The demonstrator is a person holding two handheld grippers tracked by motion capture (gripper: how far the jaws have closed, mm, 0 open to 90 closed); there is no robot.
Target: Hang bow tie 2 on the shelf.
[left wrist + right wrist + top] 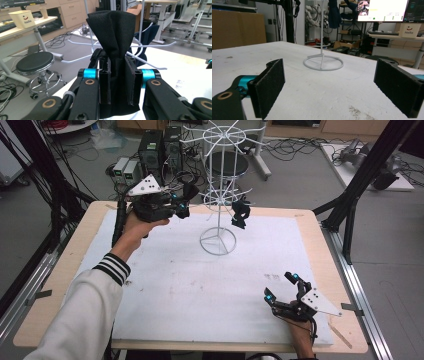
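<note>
A white mat (200, 290) covers the wooden table, with a white wire rack (218, 195) standing at its far middle. The left gripper (186, 200), raised beside the rack, is clamped on a black cloth (117, 37); another dark cloth (240, 213) hangs from the rack. The right gripper (281, 285) rests on the mat's near right, jaws wide apart and holding nothing.

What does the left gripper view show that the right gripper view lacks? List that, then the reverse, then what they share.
Left gripper view: the left gripper shut on a black cloth that stands up from between its jaws, and a round stool on the floor.
Right gripper view: the right gripper with its jaws wide apart and nothing between them, the ring base of the white wire rack, and a lit monitor.
Both: the rack's white wire and the white table top.
</note>
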